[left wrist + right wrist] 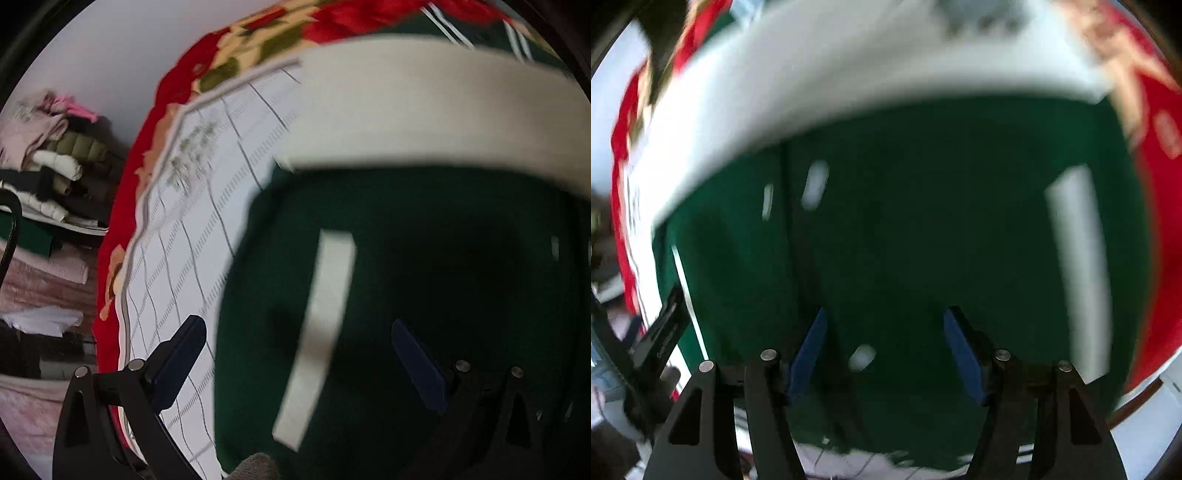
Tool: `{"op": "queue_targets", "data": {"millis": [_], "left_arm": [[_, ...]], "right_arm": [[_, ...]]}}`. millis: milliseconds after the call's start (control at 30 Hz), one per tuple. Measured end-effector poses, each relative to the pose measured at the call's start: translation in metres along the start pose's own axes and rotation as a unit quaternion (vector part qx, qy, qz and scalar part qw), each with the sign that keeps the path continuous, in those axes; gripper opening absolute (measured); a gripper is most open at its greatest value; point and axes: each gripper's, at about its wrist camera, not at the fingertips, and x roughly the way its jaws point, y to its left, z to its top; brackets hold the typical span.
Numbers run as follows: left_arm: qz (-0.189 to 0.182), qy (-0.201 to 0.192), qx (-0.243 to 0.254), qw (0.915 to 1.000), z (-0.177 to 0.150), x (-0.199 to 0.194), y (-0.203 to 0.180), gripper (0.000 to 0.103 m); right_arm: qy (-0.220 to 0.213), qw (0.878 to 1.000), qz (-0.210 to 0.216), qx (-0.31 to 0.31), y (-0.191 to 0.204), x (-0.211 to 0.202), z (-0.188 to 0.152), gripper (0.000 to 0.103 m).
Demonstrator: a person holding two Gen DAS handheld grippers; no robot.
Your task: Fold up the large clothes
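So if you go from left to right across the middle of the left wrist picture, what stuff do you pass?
Pile of folded clothes → red flowery blanket → white checked sheet → dark green garment with its white strip.

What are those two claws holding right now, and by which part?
Nothing. The left gripper and right gripper are both open above the green garment, with no fabric pinched.

The right wrist view is basically all motion smear: the green garment [905, 221] and its white band [849, 74] have no crisp edges. In the left wrist view the clothes pile [55, 155] is cut off at the frame edge, and the garment's far side runs out of frame.
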Motion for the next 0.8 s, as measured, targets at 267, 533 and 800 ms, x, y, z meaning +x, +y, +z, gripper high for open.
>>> {"op": "queue_targets", "data": {"millis": [267, 533, 800], "left_arm": [[-0.020, 0.039, -0.001, 0.9990, -0.043, 0.020, 0.013, 0.103], [-0.037, 0.050, -0.003, 0.9981, -0.056, 0.012, 0.022, 0.103], [-0.076, 0.003, -0.013, 0.9970, -0.036, -0.046, -0.002, 0.103]], "right_arm": [[-0.047, 0.998, -0.043, 0.024, 0.026, 0.020, -0.026, 0.020], [0.000, 1.000, -0.016, -0.021, 0.045, 0.034, -0.020, 0.024], [-0.039, 0.998, 0.044, 0.011, -0.024, -0.049, -0.031, 0.072]]}}
